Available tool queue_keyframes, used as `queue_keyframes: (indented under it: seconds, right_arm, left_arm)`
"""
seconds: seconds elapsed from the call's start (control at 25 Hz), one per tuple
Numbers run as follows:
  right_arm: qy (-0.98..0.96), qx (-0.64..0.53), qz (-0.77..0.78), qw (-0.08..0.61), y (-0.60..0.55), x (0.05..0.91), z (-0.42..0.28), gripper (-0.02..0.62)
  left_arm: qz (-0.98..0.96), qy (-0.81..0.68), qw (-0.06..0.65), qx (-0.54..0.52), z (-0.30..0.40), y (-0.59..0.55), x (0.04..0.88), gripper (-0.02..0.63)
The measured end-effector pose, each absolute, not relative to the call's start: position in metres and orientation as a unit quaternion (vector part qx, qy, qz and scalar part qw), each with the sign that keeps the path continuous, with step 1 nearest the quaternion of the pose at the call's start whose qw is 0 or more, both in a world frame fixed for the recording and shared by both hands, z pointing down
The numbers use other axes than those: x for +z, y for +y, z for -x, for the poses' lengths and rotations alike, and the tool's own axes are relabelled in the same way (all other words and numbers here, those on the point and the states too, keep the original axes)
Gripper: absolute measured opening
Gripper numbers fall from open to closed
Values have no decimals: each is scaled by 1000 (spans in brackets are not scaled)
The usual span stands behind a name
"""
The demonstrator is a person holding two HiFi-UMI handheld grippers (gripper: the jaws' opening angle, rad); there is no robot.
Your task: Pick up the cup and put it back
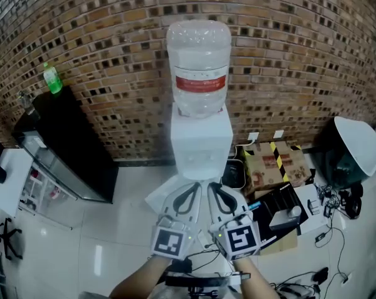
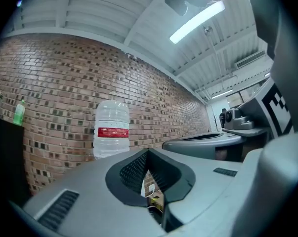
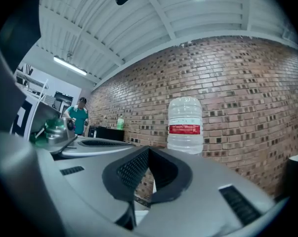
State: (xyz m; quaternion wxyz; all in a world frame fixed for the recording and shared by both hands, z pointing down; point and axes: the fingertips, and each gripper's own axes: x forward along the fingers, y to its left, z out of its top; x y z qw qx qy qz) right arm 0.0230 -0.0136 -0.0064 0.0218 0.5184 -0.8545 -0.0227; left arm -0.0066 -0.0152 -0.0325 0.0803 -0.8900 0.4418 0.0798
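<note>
A brick wall is seen behind a white floor. Left of the water dispenser, a green bottle is stood on a black cabinet. The water dispenser is topped by a clear bottle whose red label cannot be read. In front of the water dispenser, the left gripper and right gripper are held side by side, both sets of fingers clenched on nothing. Right of it, a cardboard box with yellow-black tape is set. The cup cannot be made out in any view.
</note>
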Motion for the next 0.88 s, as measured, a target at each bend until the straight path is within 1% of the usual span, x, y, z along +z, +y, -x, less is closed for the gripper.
queue_keyframes:
  seconds: [0.28, 0.52, 0.88]
  right_arm:
    - [-841, -27, -540, 23, -100, -14, 7, 5]
    - [-842, -31, -538, 31, -141, -13, 26, 5]
    - [-854, -36, -518, 30, -183, -8, 16, 5]
  left_arm:
    - [898, 425, 76, 83, 39, -101, -40, 3]
    - [900, 421, 71, 87, 50, -141, -40, 3]
    - [888, 445, 66, 94, 42, -180, -34, 5]
